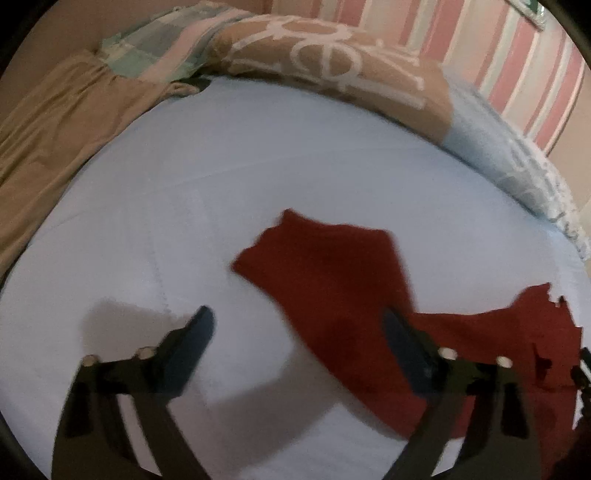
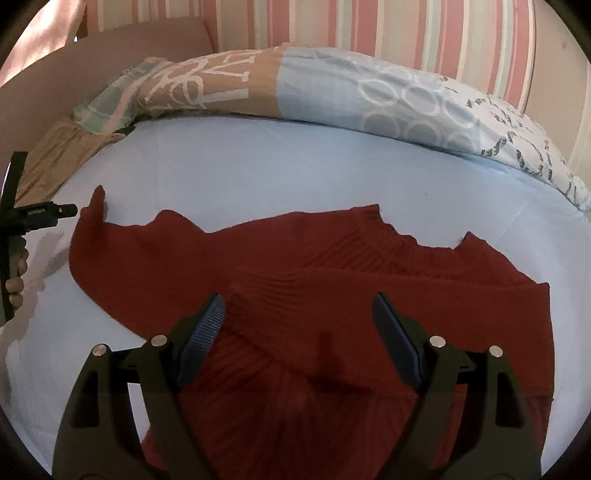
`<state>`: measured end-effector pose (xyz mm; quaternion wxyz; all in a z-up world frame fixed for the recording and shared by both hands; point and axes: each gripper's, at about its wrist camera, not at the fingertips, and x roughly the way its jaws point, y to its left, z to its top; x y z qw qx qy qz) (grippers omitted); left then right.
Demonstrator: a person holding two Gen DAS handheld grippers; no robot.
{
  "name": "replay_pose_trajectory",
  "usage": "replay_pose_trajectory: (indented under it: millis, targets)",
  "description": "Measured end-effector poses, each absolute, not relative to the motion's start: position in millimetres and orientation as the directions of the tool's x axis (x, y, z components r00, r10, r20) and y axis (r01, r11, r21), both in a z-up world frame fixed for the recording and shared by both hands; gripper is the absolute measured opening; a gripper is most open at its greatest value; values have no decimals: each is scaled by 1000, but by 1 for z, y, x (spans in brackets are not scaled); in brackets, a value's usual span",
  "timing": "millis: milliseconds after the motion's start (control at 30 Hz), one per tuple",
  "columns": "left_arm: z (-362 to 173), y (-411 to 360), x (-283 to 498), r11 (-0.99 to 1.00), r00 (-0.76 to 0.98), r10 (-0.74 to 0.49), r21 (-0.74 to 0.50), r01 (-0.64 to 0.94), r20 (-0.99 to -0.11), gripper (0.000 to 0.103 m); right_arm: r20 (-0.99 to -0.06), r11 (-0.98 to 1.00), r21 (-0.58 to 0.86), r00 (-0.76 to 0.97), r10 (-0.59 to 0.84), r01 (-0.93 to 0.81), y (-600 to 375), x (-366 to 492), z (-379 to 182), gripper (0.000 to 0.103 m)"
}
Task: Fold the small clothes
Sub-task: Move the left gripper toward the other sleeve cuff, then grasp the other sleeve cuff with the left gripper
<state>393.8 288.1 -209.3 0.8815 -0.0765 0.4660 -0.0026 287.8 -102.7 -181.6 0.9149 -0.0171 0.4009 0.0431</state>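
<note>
Underneath, pale blue bedsheet point(image 1: 258, 177), striped wall point(image 2: 369, 29)

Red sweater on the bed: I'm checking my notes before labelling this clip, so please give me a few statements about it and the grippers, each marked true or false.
1. The red sweater lies on a light blue sheet. True.
2. The right gripper is clamped on the sweater. False: its jaws stand wide open above the fabric, holding nothing.
3. The left gripper is open. True.
4. A patterned duvet is bunched along the far side of the bed. True.
5. The wall behind the bed is plain white. False: the wall has pink, white and pale green vertical stripes.
6. The sweater is already folded into a neat square. False: it lies spread out and rumpled.
</note>
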Motion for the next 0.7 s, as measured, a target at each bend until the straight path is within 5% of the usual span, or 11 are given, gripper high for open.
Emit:
replay_pose_trajectory:
  millis: [67, 333, 400, 433, 467, 700]
  targets:
    - [-220, 290, 405, 992, 534, -43, -101, -80, -845, 64, -735, 996, -11, 676, 55, -92, -104, 289, -182, 83]
    - [-237, 283, 432, 988, 497, -71, -128, -83, -865, 64, -735, 993, -60, 677, 27, -105, -103, 288, -186, 83]
    - [-235, 277, 434, 989, 510, -76, -129, -70, -857, 43, -730, 990, -82, 683, 17, -112, -103, 286, -185, 82]
    - [-234, 274, 434, 988, 511, -100, -145, -49, -853, 18, -728, 990, -88, 686, 14, -113, -104, 285, -185, 82]
    - [-233, 271, 434, 988, 513, -115, -153, -33, -851, 14, -728, 990, -89, 686, 12, -112, -106, 285, -185, 82]
    - [-198, 227, 409, 996, 600, -85, -57, 66, -796, 12, -714, 996, -56, 700, 8, -69, -130, 280, -177, 81]
